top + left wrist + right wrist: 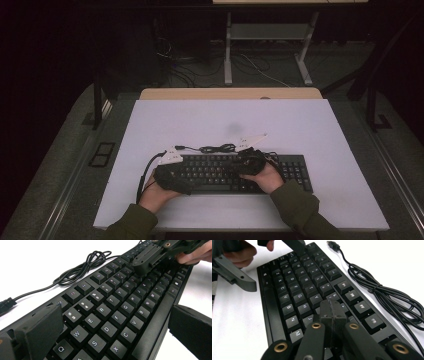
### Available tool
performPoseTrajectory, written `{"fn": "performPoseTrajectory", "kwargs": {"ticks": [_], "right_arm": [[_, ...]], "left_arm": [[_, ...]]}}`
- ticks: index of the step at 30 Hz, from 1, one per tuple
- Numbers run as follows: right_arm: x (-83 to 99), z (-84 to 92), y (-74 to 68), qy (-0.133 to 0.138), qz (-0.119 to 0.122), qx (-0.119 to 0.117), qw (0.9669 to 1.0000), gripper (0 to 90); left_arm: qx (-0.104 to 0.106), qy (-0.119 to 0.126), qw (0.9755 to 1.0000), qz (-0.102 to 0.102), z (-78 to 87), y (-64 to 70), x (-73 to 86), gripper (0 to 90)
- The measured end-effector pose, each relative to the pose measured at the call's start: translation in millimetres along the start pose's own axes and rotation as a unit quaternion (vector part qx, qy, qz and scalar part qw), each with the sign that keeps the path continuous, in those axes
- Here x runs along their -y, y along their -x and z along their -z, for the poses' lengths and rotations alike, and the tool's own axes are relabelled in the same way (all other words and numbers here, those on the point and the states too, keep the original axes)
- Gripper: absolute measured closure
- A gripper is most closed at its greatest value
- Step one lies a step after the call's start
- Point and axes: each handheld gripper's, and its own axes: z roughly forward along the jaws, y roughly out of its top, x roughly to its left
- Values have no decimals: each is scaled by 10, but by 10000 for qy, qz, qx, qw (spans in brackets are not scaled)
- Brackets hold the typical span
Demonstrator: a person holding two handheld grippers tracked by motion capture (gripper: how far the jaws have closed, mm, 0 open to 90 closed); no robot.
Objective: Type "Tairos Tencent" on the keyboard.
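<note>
Bench: wide, flat, white-topped, with a pale wooden strip along the far edge; carries everything else, set close to the near side within easy reach of both forearms.

Keyboard: black, rectangular, plastic, full-size with white-lettered keycaps; lying flat near the front edge of the bench, long side across, likely so both hands can work the keys at once. Seen also in the left gripper view and the right gripper view.

Cable: thin black cord, loosely coiled on the bench just beyond the keyboard's far edge, plug end lying free; apparently parked out of the way, not connected to anything visible.

Left gripper: black, two-jawed, held in the left hand at the keyboard's left end; jaws spread wide with nothing between the pads, straddling the Q-to-C area in its own view; seemingly poised above the keys rather than pressing, perhaps steadying that end.

Right gripper: black, held in the right hand over the keyboard's middle; jaws brought fully together, pads meeting with nothing clamped, forming one blunt tip. Tip resting on or just above a key beside H and J; closed probably to act as a single finger for pressing one key.
</note>
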Motion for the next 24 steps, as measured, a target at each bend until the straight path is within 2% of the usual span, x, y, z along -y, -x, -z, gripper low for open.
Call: {"fn": "performPoseTrajectory", "kwargs": {"ticks": [24], "right_arm": [[12, -66, -4, -285, -36, 82, 9996, 894]], "left_arm": [[-3, -71, 9999, -83, -6, 8, 0, 0]]}}
